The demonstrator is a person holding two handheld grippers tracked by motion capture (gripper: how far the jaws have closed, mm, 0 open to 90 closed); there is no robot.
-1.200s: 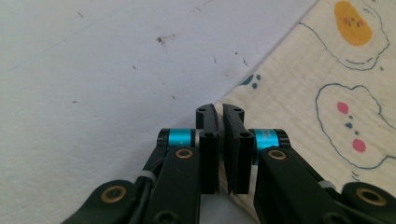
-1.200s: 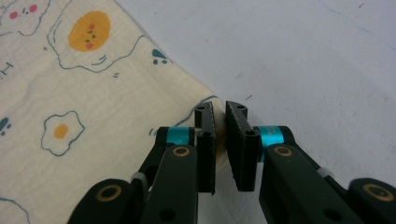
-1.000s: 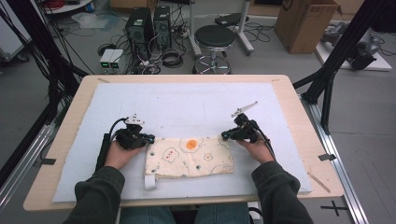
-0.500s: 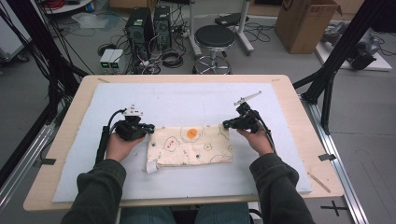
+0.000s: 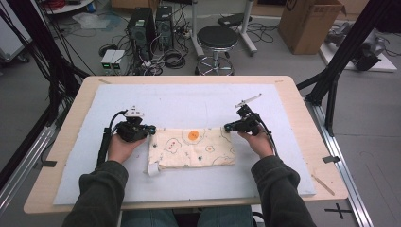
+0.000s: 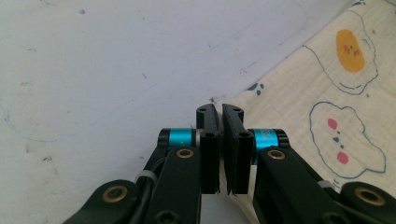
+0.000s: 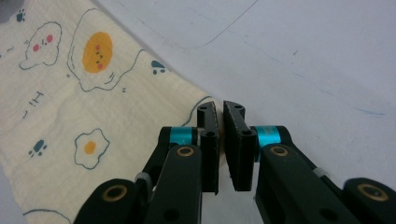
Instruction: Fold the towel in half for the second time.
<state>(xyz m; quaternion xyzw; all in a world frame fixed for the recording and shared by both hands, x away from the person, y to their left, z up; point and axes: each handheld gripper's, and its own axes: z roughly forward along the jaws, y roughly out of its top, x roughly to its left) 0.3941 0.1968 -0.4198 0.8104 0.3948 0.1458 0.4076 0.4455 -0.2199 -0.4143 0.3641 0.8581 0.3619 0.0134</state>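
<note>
A cream cloth [image 5: 193, 147] with fried-egg prints lies flat on the pale mat [image 5: 189, 101] that covers the counter [image 5: 302, 94], in the middle and toward the near side. It looks folded into a wide rectangle. The left gripper [image 5: 150, 128] sits at the far left corner of the cloth, and the right gripper [image 5: 227, 127] at the far right corner. In the left gripper view the fingers [image 6: 209, 140] are pressed together on the cloth corner, and in the right gripper view the fingers [image 7: 236, 140] pinch the other corner in the same way.

The step in hand seems to be the next fold, or pulling the cloth straight. To do it well, both hands should lift together and keep the far edge tight between them, so the cloth does not sag in the middle. Then they should bring this edge toward the near edge, line up the corners, and only then open the fingers.
</note>
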